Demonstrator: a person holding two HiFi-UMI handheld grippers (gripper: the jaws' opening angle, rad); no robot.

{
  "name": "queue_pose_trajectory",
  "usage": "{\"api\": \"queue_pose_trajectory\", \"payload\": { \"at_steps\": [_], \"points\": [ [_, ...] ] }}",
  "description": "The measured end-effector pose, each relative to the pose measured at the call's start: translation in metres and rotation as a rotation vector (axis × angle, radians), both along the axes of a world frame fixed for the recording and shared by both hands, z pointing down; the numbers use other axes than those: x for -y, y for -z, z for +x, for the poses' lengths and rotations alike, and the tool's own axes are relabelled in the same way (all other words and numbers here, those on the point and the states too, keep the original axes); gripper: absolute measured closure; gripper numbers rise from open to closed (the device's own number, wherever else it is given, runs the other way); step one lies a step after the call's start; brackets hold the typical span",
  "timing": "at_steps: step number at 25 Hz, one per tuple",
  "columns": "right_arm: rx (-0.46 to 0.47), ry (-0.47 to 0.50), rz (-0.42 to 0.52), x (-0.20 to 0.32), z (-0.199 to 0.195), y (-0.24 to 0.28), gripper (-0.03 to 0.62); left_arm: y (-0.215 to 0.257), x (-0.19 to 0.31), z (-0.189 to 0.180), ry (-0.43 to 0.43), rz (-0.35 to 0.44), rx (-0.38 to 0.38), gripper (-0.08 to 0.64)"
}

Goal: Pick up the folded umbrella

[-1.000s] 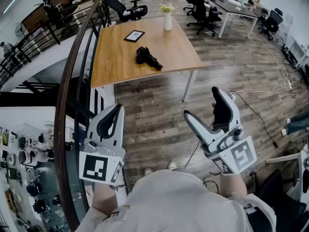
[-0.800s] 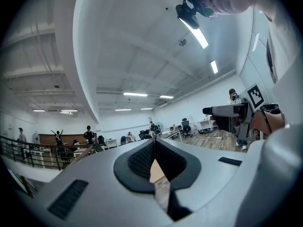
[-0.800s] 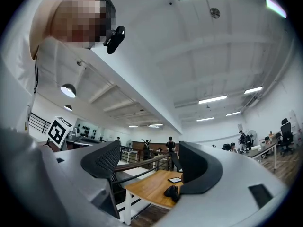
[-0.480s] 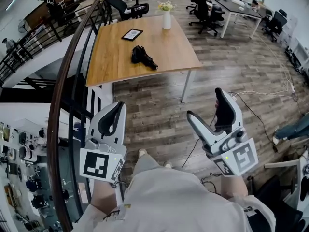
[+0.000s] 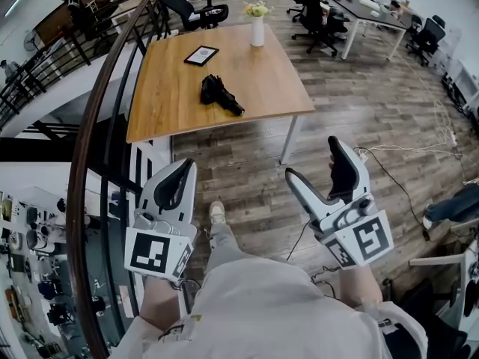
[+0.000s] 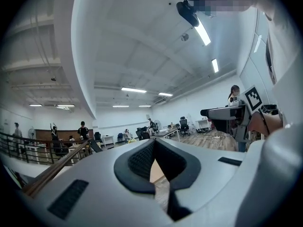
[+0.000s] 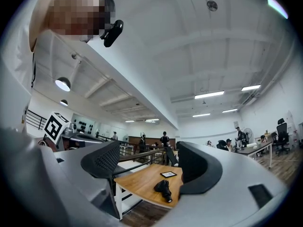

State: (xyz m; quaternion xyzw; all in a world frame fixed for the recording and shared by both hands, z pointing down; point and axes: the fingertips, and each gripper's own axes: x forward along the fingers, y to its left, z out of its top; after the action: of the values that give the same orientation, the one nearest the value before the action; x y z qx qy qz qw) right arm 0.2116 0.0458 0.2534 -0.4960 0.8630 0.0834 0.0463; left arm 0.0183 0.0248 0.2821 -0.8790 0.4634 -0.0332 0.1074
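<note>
The folded black umbrella (image 5: 219,94) lies on a wooden table (image 5: 262,77), a few steps ahead of me on the floor. In the right gripper view the umbrella (image 7: 164,189) shows between the jaws, far beyond them, on the table (image 7: 137,182). My right gripper (image 5: 318,164) is held up over the floor, open and empty; its two dark pads stand well apart around the gripper's middle (image 7: 151,167). My left gripper (image 5: 177,179) is held beside the railing, shut on nothing. Its pads meet at the tip of the left gripper (image 6: 153,148).
A white vase with flowers (image 5: 257,28) and a small framed tablet (image 5: 201,55) stand on the table's far part. A curved wooden railing (image 5: 101,148) runs along my left, with a drop beyond it. Office chairs (image 5: 196,13), desks and floor cables (image 5: 389,144) lie further off.
The table and umbrella have drawn slightly nearer and shifted left in the head view. A shoe has stepped forward. Both grippers keep their pose and state.
</note>
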Motion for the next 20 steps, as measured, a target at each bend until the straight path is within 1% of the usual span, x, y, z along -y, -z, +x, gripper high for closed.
{"api": "queue_pose_trajectory", "payload": {
  "at_steps": [4, 8, 11, 17, 20],
  "points": [
    [-0.01, -0.001, -0.02, 0.053, -0.013, -0.008, 0.19, -0.002, 0.046, -0.007, -0.02, 0.006, -0.001, 0.543],
    [-0.038, 0.006, -0.055, 0.109, -0.035, -0.015, 0.19, -0.003, 0.101, -0.025, -0.018, -0.007, -0.002, 0.543],
    [-0.052, 0.007, -0.084, 0.153, -0.054, -0.019, 0.19, -0.007, 0.146, -0.043, -0.017, -0.031, -0.011, 0.543],
    [-0.068, -0.004, -0.149, 0.257, -0.095, -0.035, 0.19, -0.026, 0.248, -0.078, -0.04, -0.08, 0.017, 0.543],
    [-0.078, -0.01, -0.186, 0.308, -0.118, -0.043, 0.19, -0.041, 0.3, -0.095, -0.065, -0.133, 0.023, 0.543]
  ]
}}
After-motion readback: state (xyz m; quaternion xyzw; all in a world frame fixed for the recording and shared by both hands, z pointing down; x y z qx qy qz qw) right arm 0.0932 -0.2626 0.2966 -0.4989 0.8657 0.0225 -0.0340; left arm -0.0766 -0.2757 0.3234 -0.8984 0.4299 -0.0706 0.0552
